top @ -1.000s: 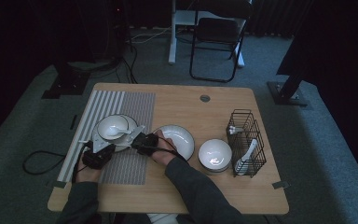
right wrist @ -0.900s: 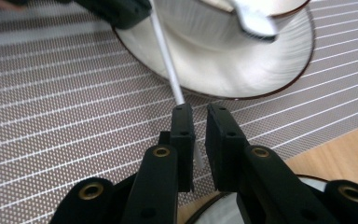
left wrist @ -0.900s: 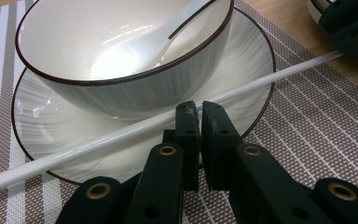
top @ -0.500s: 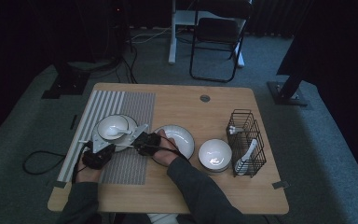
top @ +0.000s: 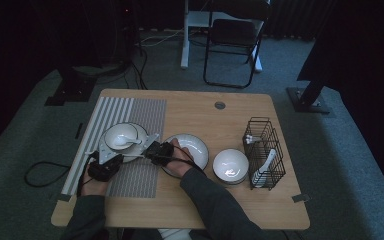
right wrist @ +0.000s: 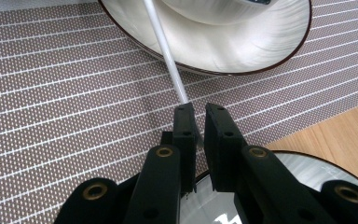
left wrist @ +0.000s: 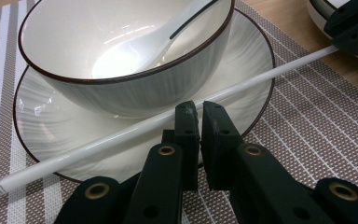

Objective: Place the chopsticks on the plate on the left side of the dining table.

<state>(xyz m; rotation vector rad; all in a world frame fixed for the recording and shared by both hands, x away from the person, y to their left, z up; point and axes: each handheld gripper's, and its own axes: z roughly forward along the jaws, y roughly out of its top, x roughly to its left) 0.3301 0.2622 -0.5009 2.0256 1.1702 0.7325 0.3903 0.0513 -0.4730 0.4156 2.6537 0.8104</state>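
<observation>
Left gripper view showed a long white chopstick [left wrist: 135,129] running slantwise just beyond the tips of the left gripper [left wrist: 200,109], whose jaws stood nearly together, a thin slit between them. Whether the rod was pinched at their tips could not be told; it crossed right at them, lying over the rim of a white plate [left wrist: 261,60]. Beyond the jaws, on that plate, sat a white bowl [left wrist: 121,88] with a dark rim, and inside it lay a white spoon [left wrist: 140,49]. Off to the right of the jaws the rod's far end met the other gripper.

Right gripper view had the same chopstick [right wrist: 165,56] coming straight down toward the right gripper [right wrist: 198,112] and ending at the tip of the left-hand jaw — the jaws had just been closing and stood almost together, the rod's end at their gap; a firm clamp could not be made out. Under the jaws lay a brown woven placemat [right wrist: 51,93], and behind them, close to the camera, the rim of a second plate [right wrist: 307,172].

High view showed both hands close together over the placemat, with a second bowl [top: 230,165] and a black wire basket [top: 265,150] well off to the right on the wooden surface [top: 205,200] — apart from the jaws.
</observation>
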